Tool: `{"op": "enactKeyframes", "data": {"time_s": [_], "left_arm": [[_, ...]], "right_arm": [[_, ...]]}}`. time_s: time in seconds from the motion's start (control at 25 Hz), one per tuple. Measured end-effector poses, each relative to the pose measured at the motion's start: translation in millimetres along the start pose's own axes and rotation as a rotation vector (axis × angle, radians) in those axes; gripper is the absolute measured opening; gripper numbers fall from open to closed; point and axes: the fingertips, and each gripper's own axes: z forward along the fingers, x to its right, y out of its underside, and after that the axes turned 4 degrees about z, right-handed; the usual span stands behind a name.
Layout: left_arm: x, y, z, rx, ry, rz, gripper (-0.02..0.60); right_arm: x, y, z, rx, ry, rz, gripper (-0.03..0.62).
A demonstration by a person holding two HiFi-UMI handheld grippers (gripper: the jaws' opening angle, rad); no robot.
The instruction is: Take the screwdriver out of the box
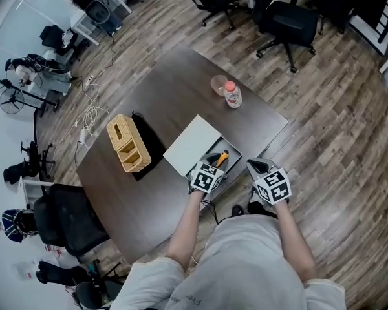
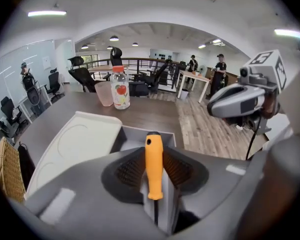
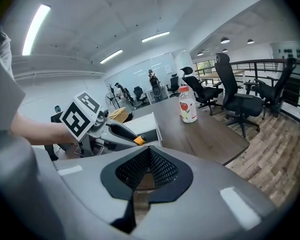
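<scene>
The orange-handled screwdriver [image 2: 154, 165] sits clamped between the jaws of my left gripper [image 1: 207, 177], with its handle pointing away from me and its thin shaft running back toward the camera. Its handle [image 1: 221, 157] lies over the near part of the open grey box [image 2: 138, 134], whose white lid [image 1: 193, 144] is folded back to the left. My right gripper [image 1: 272, 185] hovers off the table's near corner to the right of the box, shut with nothing between its mesh pads [image 3: 157, 168]. The right gripper view shows the handle's orange tip [image 3: 139, 140].
A wicker basket [image 1: 128, 143] stands on the dark table [image 1: 168, 89] left of the box. A plastic bottle [image 1: 232, 95] and a pink cup [image 1: 218, 84] stand at the far side. Office chairs [image 1: 290, 23] and wooden floor surround the table.
</scene>
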Motion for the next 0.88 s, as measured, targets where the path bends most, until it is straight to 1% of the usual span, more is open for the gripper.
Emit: {"op": "enactKeyframes", "data": {"time_s": [0.12, 0.24, 0.44, 0.56, 0.68, 0.76, 0.88], "left_arm": [[4, -6, -12, 0.049, -0.009, 0.013, 0.167], [2, -13, -28, 0.099, -0.048, 0.024, 0.167], [3, -25, -58, 0.187, -0.075, -0.007, 0.167], [2, -28, -72, 0.239, -0.094, -0.028, 0.167], [0, -26, -87, 0.292, -0.114, -0.057, 0.167], [-1, -25, -96, 0.317, -0.119, -0.076, 0.167], [5, -21, -110, 0.333, -0.11, -0.099, 0.167]], "right_arm": [[-5, 1, -3, 0.021, 0.016, 0.009, 0.002], [-12, 3, -7, 0.04, 0.031, 0.019, 0.002], [-25, 7, -10, 0.045, 0.051, 0.001, 0.002], [-28, 6, -12, 0.066, 0.066, 0.015, 0.002], [-39, 11, -12, 0.075, 0.068, 0.004, 0.002], [-46, 12, -13, 0.084, 0.07, -0.002, 0.002], [-56, 13, -14, 0.101, 0.071, 0.016, 0.002]]}}
